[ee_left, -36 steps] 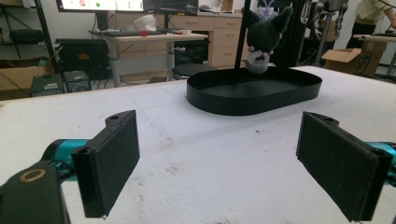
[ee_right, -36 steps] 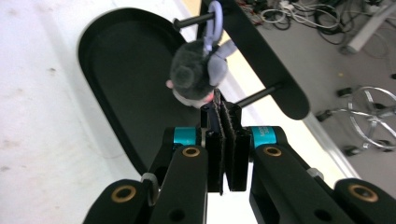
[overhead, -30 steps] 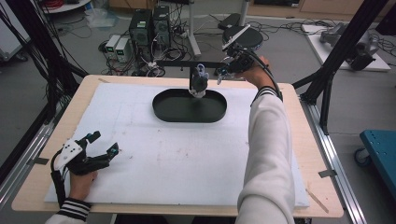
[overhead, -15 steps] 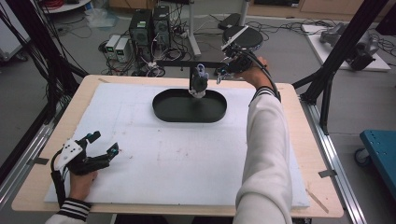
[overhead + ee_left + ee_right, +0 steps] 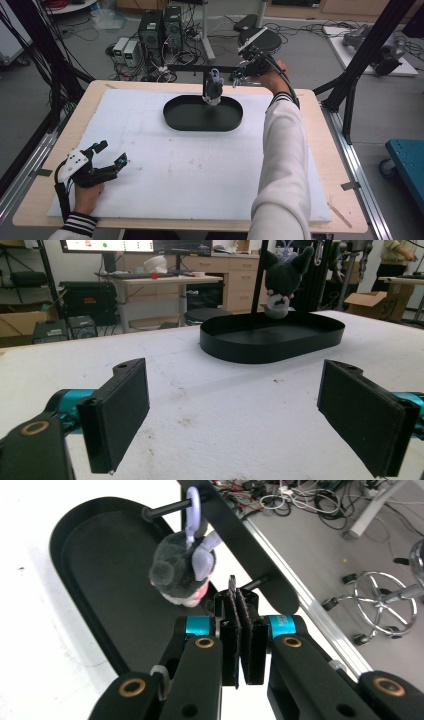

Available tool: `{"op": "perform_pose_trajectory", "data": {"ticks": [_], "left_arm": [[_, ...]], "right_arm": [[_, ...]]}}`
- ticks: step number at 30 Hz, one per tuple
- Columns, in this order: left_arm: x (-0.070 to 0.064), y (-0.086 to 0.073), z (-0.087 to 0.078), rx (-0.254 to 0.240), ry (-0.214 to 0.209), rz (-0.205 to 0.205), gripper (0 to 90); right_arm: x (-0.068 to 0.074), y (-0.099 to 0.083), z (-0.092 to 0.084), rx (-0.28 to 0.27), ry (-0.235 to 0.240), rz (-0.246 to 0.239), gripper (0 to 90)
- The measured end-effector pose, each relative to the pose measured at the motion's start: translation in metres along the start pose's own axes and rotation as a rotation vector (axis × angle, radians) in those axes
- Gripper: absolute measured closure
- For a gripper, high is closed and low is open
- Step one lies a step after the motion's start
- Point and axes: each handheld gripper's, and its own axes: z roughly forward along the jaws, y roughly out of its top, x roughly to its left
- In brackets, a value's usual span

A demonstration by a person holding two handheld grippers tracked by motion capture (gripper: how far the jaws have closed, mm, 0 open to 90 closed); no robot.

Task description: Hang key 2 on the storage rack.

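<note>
A dark grey plush toy [image 5: 213, 90] [image 5: 280, 282] [image 5: 182, 572] hangs by a lilac loop [image 5: 194, 505] from a peg on a black bar [image 5: 190, 67] [image 5: 240, 535], over the far edge of a black oval tray [image 5: 175, 117] [image 5: 270, 347] [image 5: 100, 570]. My right gripper [image 5: 239, 75] [image 5: 242, 610] is just right of the toy, beside a second peg. Its pads are pressed together and I see nothing held between them. My left gripper [image 5: 111, 154] [image 5: 230, 410] rests open on the white board at the near left, pointing toward the tray, with only bare board between its pads.
The white foam board [image 5: 200, 165] covers a wooden table [image 5: 320, 150]. Black frame posts [image 5: 360, 60] stand at the right and left. Computers and cables [image 5: 160, 30] lie on the floor behind. A blue cart [image 5: 407, 160] stands at the right.
</note>
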Motion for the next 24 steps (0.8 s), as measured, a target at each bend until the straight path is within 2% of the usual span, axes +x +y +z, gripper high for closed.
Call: {"op": "perform_pose_trajectory", "data": {"ticks": [8,12,17,20,22,24], "left_arm": [[0.0000,0.0001,-0.0001,0.002,0.000,0.000,13.7],[0.0001,0.0000,-0.0001,0.002,0.000,0.004,13.7],[-0.0002,0.0001,0.0001,0.000,0.000,0.001,13.7],[-0.0001,0.0001,0.0000,0.002,0.000,0.004,13.7],[0.0000,0.0001,-0.0001,0.003,-0.001,0.005,13.7],[-0.0001,0.0000,-0.0001,0.002,-0.001,0.004,13.7]], "right_arm": [[-0.0026,-0.0004,0.0027,-0.006,-0.036,0.013,88.5],[-0.0032,-0.0006,0.0038,-0.008,-0.042,0.030,88.2],[-0.0035,-0.0008,0.0042,-0.003,-0.057,0.029,86.5],[-0.0051,-0.0016,0.0014,-0.028,-0.062,0.065,77.7],[-0.0059,-0.0023,-0.0018,-0.036,-0.074,0.070,72.6],[-0.0063,-0.0035,-0.0038,-0.047,-0.066,0.078,63.5]]}}
